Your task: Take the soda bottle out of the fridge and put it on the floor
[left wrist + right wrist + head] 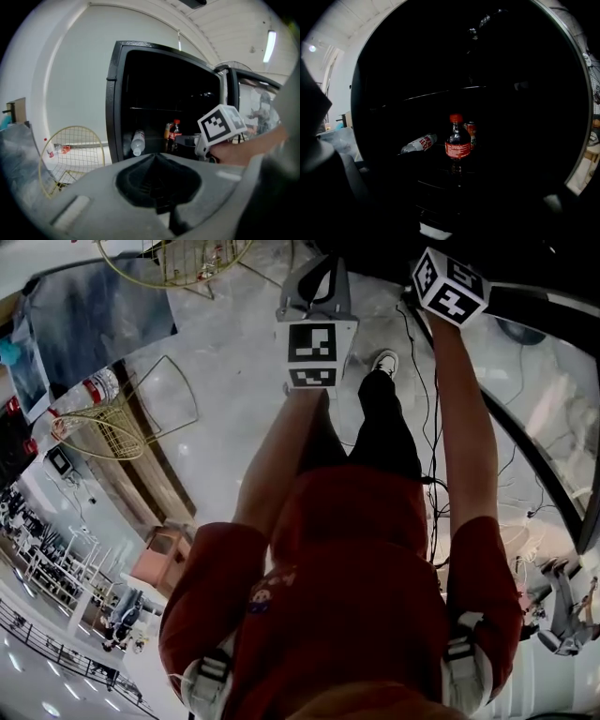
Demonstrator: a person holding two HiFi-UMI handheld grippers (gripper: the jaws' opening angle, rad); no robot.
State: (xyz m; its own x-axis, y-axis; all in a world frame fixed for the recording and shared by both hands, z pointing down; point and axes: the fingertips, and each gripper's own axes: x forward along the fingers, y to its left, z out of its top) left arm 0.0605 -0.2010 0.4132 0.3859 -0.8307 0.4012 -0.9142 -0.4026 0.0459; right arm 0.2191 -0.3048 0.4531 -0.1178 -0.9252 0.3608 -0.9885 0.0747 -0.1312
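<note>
Right gripper view: hand-held gripper [454, 201], jaws apart, nothing held.

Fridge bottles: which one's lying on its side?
The clear water bottle, its cap pointing left. The red-capped soda bottle to its right stands upright.

Room as logged: a pale, glossy, marbled floor [225, 362] is recorded in the head view, with black cables [429, 409] trailed across it at the right. A gold wire basket [98, 432] is noted at the left and a second wire basket [178, 263] at the top edge. A small wooden cabinet [164, 557] is seen lower left, and a grey sheet [98, 310] upper left. In the left gripper view a plain white wall [79, 79] is shown under a panelled white ceiling [229, 21], which is lit by a fluorescent tube [269, 46].
</note>
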